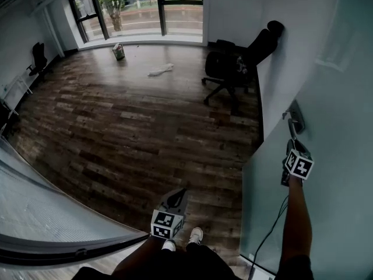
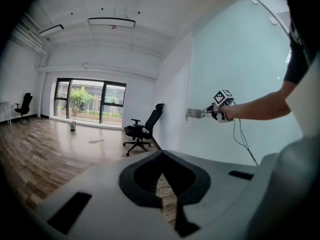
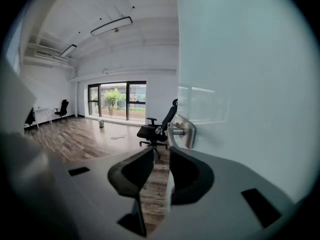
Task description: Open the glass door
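The frosted glass door (image 1: 326, 174) stands along the right, with a metal handle (image 1: 296, 118) on its face. My right gripper (image 1: 294, 146) is just below that handle and points up at it, close against the glass. In the right gripper view its jaws (image 3: 161, 156) stand open with only floor between them; the handle (image 3: 183, 131) is a short way ahead and slightly right. The left gripper view shows the right gripper (image 2: 209, 112) almost at the handle (image 2: 194, 114). My left gripper (image 1: 177, 197) hangs over the wooden floor, away from the door, its pads (image 2: 150, 176) together and empty.
A black office chair (image 1: 233, 66) stands by the white wall beyond the door. A green can (image 1: 119, 52) and a white rag (image 1: 161, 70) lie on the floor near the windows. A curved glass partition (image 1: 52, 214) runs along the lower left. A cable (image 1: 271, 229) hangs beside the right arm.
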`<state>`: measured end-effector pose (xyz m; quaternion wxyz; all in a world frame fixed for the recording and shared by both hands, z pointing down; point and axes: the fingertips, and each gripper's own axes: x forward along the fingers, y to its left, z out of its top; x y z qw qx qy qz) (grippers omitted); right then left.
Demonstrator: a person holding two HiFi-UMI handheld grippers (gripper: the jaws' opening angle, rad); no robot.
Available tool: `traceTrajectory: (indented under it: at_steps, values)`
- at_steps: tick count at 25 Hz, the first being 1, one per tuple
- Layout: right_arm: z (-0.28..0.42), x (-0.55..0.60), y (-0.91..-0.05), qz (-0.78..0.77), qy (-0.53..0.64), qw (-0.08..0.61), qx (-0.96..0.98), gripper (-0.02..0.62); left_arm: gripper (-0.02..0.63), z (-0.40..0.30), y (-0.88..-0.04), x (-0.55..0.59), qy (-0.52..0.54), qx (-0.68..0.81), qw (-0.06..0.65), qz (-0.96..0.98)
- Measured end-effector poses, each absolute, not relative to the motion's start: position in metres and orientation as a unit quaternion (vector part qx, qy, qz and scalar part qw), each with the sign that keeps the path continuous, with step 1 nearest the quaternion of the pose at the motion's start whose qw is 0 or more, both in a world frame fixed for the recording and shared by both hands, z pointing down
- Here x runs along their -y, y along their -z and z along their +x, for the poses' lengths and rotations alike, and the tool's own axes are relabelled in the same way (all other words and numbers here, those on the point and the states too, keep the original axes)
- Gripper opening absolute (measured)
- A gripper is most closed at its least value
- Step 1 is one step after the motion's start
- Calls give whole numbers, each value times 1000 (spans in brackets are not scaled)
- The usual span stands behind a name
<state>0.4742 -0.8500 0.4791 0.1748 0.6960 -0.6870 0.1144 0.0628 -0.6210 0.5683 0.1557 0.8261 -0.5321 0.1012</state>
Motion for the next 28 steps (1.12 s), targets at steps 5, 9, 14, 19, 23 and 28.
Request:
traceTrajectory:
  at_steps: [5, 9, 14, 19, 23, 28]
  values:
    - [390, 743, -479, 668, -111, 125, 726, 30, -3, 46, -558, 587, -87, 520, 142, 838]
    - [303, 659, -480, 636, -83, 127, 756, 17, -3, 31, -548, 556, -78, 512, 130, 846]
    - [216, 549, -469, 622, -60, 108, 773, 17, -3, -1, -545, 497, -74, 500, 104, 856]
    - [171, 481, -478, 602, -41, 112, 790, 17, -3, -15, -564, 452, -89, 495, 129, 855]
    - [129, 421, -498, 559, -55, 128, 817, 17, -3, -18, -565, 407, -99, 493, 135, 854]
    - [123, 367, -507, 554, -45, 121, 823, 17, -3, -12, -559, 362, -88, 509, 120, 848]
